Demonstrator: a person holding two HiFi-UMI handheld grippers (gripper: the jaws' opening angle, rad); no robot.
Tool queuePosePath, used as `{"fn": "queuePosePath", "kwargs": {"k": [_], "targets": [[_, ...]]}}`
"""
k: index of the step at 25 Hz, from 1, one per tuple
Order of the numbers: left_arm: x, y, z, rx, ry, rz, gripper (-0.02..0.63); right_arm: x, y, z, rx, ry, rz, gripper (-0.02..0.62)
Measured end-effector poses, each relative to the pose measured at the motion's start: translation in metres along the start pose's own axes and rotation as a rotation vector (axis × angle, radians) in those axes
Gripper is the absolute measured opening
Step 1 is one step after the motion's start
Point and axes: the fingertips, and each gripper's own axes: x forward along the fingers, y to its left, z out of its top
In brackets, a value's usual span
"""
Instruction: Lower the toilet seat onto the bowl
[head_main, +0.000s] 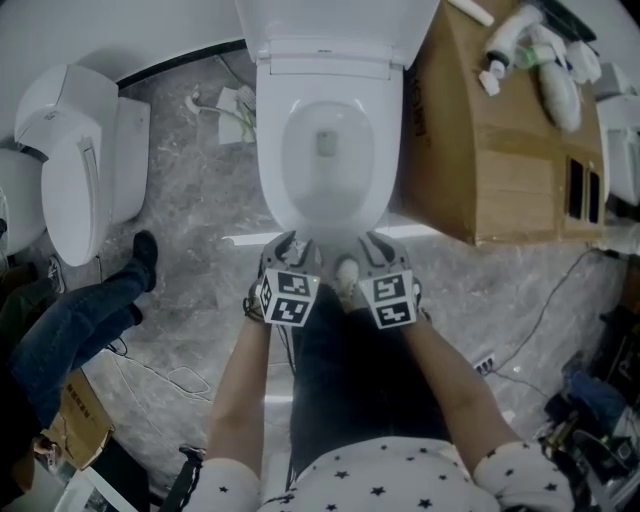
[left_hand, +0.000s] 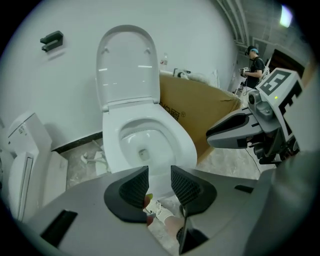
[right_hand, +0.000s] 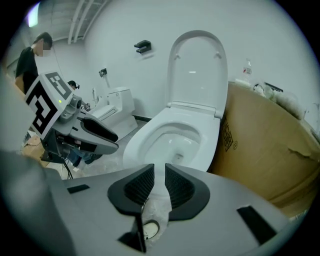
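Basically nothing is getting done yet: the bowl is sitting wide open and the toilet seat is standing straight up at the bowl's back edge. The left gripper and right gripper are hovering just off its front edge, jaws partly apart and clamping nothing. Reaching in and lowering the seat is looking like all that's left.

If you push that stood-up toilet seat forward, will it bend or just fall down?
The toilet seat looks like one hard, glossy shell, so it probably stays stiff. It stands upright, hinged at the back of the bowl, so a push would likely swing it down, maybe with a bang. Its smooth surface may be slippery.
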Motion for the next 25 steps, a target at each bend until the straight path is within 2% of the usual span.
{"fn": "queuePosePath", "kwargs": {"k": [10,16,25], "targets": [[-0.054,-0.009,0.040,-0.051,-0.077,0.055,0.027,-0.052,-0.008,0.046,-0.013,-0.083,-0.023,0.029],[-0.083,-0.016,0.056,-0.073,-0.088,0.078,-0.002,-0.085,-0.012,0.070,-0.008,-0.133,-0.032,0.011],[-0.120,-0.022,0.093,-0.088,-0.148,0.092,-0.003,-0.129,-0.012,0.108,-0.028,-0.223,-0.032,0.008]]}}
